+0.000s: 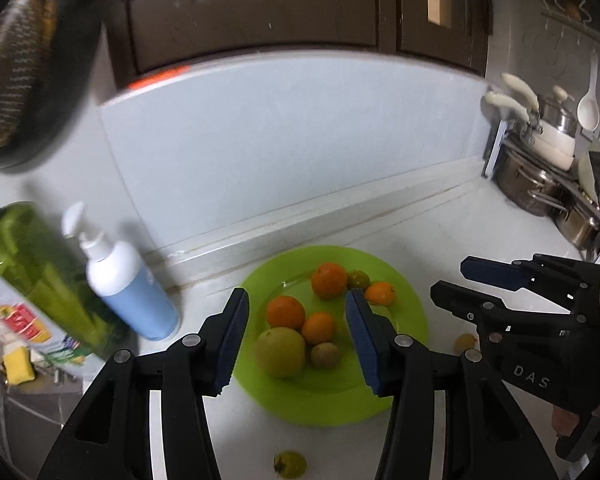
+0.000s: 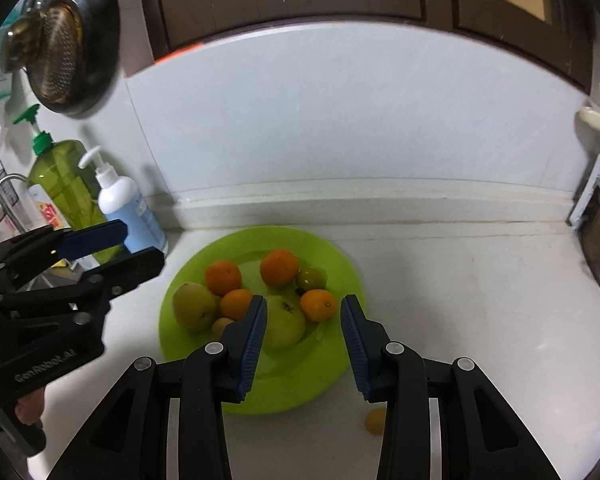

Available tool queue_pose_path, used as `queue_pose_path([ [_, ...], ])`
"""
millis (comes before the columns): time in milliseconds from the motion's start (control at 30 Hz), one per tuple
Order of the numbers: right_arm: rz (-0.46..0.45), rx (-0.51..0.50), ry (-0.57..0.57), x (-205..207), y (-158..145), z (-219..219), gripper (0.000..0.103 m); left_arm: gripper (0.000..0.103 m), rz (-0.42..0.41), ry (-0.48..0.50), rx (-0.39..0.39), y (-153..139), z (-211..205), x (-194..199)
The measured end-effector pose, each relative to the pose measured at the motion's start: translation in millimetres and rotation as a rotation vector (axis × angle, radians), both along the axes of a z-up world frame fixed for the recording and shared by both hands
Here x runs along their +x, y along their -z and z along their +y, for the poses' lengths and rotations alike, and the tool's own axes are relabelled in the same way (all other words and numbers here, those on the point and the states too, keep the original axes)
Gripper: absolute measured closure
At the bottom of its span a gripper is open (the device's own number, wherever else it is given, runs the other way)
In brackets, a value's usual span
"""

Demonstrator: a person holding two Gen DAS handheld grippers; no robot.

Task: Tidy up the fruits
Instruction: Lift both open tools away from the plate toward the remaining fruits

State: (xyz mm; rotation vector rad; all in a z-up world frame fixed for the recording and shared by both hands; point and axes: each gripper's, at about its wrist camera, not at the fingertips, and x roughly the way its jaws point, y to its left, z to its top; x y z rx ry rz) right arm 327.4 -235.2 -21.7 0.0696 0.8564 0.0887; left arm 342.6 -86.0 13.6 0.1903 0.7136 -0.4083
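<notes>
A lime-green plate [image 1: 412,320] [image 2: 332,256] on the white counter holds several fruits: oranges [image 1: 329,280] [image 2: 279,267], a yellow-green apple [image 1: 279,353] [image 2: 194,306], a second pale apple [image 2: 286,322], a small green fruit [image 1: 358,279] [image 2: 311,278] and a small brown one [image 1: 326,354]. My left gripper [image 1: 296,340] is open and empty over the plate's near side. My right gripper [image 2: 304,346] is open and empty above the plate's near right; it shows in the left wrist view [image 1: 456,280]. Small fruits lie off the plate on the counter [image 1: 290,463] [image 1: 466,343] [image 2: 376,420].
A white-and-blue pump bottle [image 1: 128,280] [image 2: 126,204] and a green soap bottle [image 1: 32,264] [image 2: 62,184] stand left of the plate by the sink. Stacked steel pots [image 1: 540,176] sit at the far right. A backsplash ledge [image 2: 380,204] runs behind the plate.
</notes>
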Motion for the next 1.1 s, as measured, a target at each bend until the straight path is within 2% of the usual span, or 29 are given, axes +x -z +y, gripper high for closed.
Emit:
queue_pose_path([
  [167, -0.039, 0.001, 0.028, -24.1, -14.5, 1.5, 0.051, 0.048, -0.040, -0.032, 0.002, -9.4, 11.2, -28.7],
  [267, -0.064, -0.029, 0.052, -40.6, -21.3, 3.1, 0.048, 0.044, -0.053, -0.061, 0.000, -9.2, 17.6, -45.6],
  [400, -0.071, -0.031, 0.065, -55.4, -23.8, 2.9, 0.048, 0.041, -0.033, -0.096, 0.000, 0.2, 25.8, -61.5],
  [533, -0.068, -0.027, 0.105, -72.2, -20.7, -0.3, 0.048, 0.041, 0.019, -0.136, -0.038, 14.0, 39.4, -76.8],
  [733, -0.056, -0.085, 0.137, -93.5, -8.5, 3.5, 0.048, 0.041, 0.013, -0.155, -0.041, 32.1, 46.8, -100.8],
  [867, -0.025, -0.083, 0.138, -105.4, 5.4, 5.7, 0.047, 0.041, -0.005, -0.179, -0.003, 44.1, 49.2, -112.5],
  [1100, 0.008, -0.091, 0.161, -112.4, 28.1, 2.7, 0.048, 0.041, 0.025, -0.183, 0.015, 67.9, 51.3, -121.1],
])
